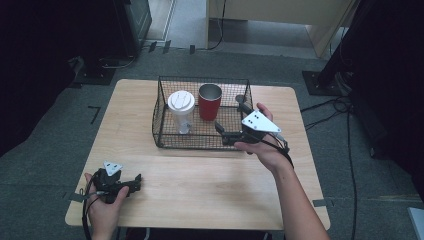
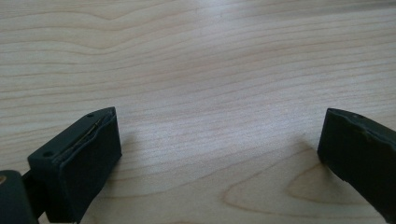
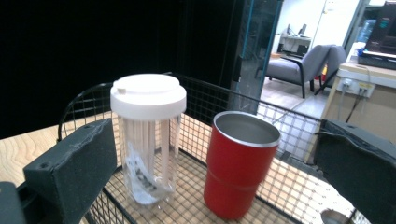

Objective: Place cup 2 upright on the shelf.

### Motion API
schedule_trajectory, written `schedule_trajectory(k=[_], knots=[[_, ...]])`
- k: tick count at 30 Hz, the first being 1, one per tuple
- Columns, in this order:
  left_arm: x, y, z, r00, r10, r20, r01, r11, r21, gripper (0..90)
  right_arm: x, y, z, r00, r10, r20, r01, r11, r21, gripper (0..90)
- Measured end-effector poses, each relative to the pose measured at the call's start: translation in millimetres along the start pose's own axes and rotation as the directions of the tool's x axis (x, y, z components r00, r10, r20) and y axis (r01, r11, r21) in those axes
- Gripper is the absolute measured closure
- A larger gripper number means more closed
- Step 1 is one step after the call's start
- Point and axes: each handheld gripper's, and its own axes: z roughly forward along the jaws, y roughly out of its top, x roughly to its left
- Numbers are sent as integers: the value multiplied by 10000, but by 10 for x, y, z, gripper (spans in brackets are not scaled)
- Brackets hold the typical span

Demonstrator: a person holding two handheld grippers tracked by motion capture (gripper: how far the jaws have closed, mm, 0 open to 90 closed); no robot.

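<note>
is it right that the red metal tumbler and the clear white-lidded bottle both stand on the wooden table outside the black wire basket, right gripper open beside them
Not quite. The red metal tumbler and the clear white-lidded bottle stand inside the black wire basket, not outside it, as the high view shows. The right gripper is indeed open beside them.

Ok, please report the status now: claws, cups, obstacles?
Right claw open at basket, facing red cup. Left claw open, empty. White-lidded bottle beside cup.
</note>
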Motion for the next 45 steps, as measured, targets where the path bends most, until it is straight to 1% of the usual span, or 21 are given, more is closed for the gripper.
schedule_trajectory(k=[3, 4, 8, 9, 10, 11, 14, 16, 17, 18, 19, 21, 22, 23, 24, 26, 29, 36, 37, 41, 45], knots=[[2, 0, -1, 10000, 13, -2, -13, 10000, 19, 2, -25, -73, -79, 9999, 55, 125, -55, 10000, 60, 0], [2, 0, -1, 10000, 13, -2, -13, 10000, 19, 2, -25, -73, -79, 9999, 55, 125, -55, 10000, 60, 0], [2, 1, -1, 10000, 13, 4, -13, 10000, 22, 2, -73, -201, -216, 9990, 227, 385, -232, 9997, 127, 0], [2, 1, -1, 10000, 13, 4, -13, 10000, 22, 2, -73, -201, -216, 9990, 227, 385, -232, 9997, 127, 0], [2, 1, -2, 10000, 13, 7, -13, 10000, 27, 2, -88, -252, -279, 9985, 241, 482, -250, 9995, 183, 0], [2, 1, -2, 10000, 10, 6, -10, 10000, 23, 2, -88, -252, -279, 9985, 241, 482, -250, 9995, 183, 0], [1, 0, -1, 10000, 10, 3, -10, 10000, 20, 2, -118, -318, -384, 9979, 267, 588, -279, 9994, 212, 0], [2, 1, -2, 10000, 16, 4, -16, 10000, 26, 2, -151, -373, -490, 9968, 333, 730, -350, 9991, 224, 0], [2, 1, -2, 10000, 16, 4, -16, 10000, 26, 2, -151, -373, -490, 9968, 333, 730, -350, 9991, 224, 0], [2, 0, -2, 10000, 17, 3, -17, 10000, 23, 2, -174, -410, -558, 9959, 364, 830, -383, 9990, 220, 0], [2, 0, -2, 10000, 17, 2, -17, 10000, 25, 2, -174, -410, -558, 9959, 364, 830, -383, 9990, 220, 0], [1, 0, -1, 10000, 14, 3, -14, 10000, 20, 2, -210, -468, -658, 9943, 408, 989, -436, 9987, 270, 0], [1, 0, -2, 10000, 15, 1, -15, 10000, 23, 2, -210, -468, -658, 9943, 408, 989, -436, 9987, 270, 0], [1, 0, -2, 10000, 13, 2, -13, 10000, 22, 2, -232, -508, -720, 9929, 441, 1104, -477, 9984, 306, 0], [1, 0, -2, 10000, 13, 2, -13, 10000, 22, 2, -232, -508, -720, 9929, 441, 1104, -477, 9984, 306, 0], [1, 0, -1, 10000, 13, 2, -13, 10000, 22, 2, -258, -577, -807, 9907, 549, 1245, -603, 9974, 400, 0], [1, 0, -2, 10000, 15, 2, -15, 10000, 24, 2, -285, -658, -887, 9882, 644, 1393, -713, 9964, 451, 0], [0, 0, -1, 10000, 2, 4, -2, 10000, 13, 2, -328, -816, -1015, 9820, 879, 1674, -994, 9932, 614, 0], [1, 0, -2, 10000, 15, 2, -15, 10000, 24, 2, -341, -868, -1055, 9796, 912, 1790, -1054, 9919, 713, 0], [1, 0, -1, 10000, 4, 3, -4, 10000, 12, 2, -363, -936, -1123, 9757, 947, 1974, -1127, 9902, 823, 0], [0, 0, -1, 10000, 3, 2, -3, 10000, 13, 2, -408, -1073, -1241, 9689, 994, 2265, -1262, 9862, 1074, 0]])
